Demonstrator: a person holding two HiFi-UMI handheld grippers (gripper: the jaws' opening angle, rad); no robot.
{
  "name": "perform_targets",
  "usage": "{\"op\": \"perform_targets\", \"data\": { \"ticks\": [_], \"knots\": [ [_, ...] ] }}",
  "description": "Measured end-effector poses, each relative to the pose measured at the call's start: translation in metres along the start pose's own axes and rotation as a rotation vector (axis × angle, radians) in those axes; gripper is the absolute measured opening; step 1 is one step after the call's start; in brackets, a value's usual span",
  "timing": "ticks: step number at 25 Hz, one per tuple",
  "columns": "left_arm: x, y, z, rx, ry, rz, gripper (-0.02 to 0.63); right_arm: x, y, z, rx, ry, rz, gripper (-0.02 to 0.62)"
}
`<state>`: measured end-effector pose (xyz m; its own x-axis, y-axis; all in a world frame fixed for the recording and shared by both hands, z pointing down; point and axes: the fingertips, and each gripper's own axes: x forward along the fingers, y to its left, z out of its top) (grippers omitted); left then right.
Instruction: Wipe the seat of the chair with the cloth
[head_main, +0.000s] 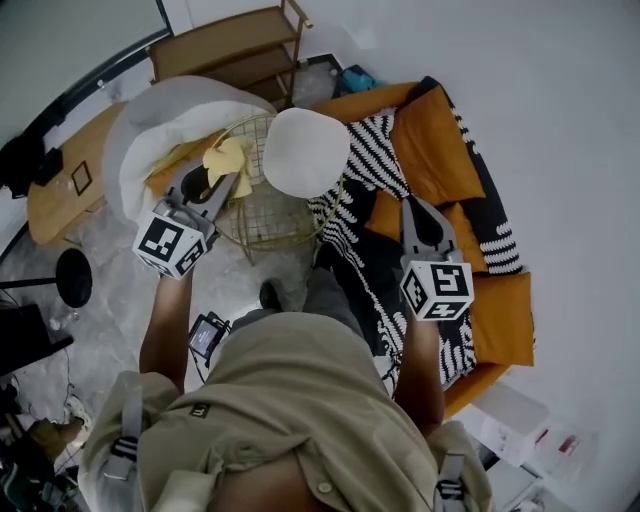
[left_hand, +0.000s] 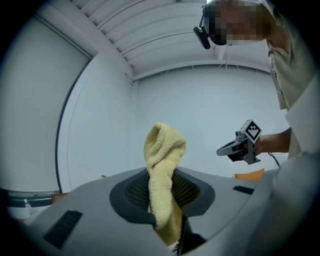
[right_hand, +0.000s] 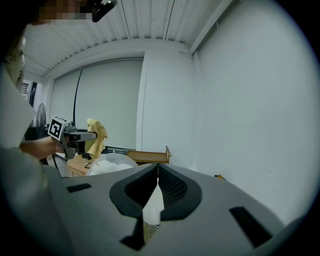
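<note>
My left gripper is shut on a yellow cloth, which is held up in the air over a gold wire chair. The chair's round white seat lies just right of the cloth. In the left gripper view the cloth stands bunched upright between the jaws of the left gripper. My right gripper hovers over the sofa, its jaws closed with nothing in them. The right gripper view shows the right gripper with its jaws meeting, and the left gripper with the cloth far to the left.
An orange sofa with a black-and-white striped throw and orange cushions runs along the right. A big white padded chair sits left of the wire chair. A wooden shelf, a wooden table and a black stool stand to the left.
</note>
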<state>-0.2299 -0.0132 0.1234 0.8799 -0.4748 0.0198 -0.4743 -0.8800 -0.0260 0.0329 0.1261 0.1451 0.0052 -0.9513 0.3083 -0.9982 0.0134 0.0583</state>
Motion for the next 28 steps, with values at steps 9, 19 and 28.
{"op": "perform_targets", "data": {
  "ticks": [9, 19, 28],
  "knots": [
    [0.041, 0.057, -0.022, 0.019, 0.072, 0.139, 0.097, 0.09, -0.029, 0.007, -0.003, 0.037, 0.109, 0.025],
    [0.137, 0.1, -0.12, -0.051, 0.191, 0.206, 0.098, 0.167, -0.082, -0.038, 0.008, 0.158, 0.141, 0.025],
    [0.226, 0.132, -0.278, -0.078, 0.374, 0.287, 0.098, 0.201, -0.133, -0.126, 0.048, 0.32, 0.114, 0.026]
  ]
}}
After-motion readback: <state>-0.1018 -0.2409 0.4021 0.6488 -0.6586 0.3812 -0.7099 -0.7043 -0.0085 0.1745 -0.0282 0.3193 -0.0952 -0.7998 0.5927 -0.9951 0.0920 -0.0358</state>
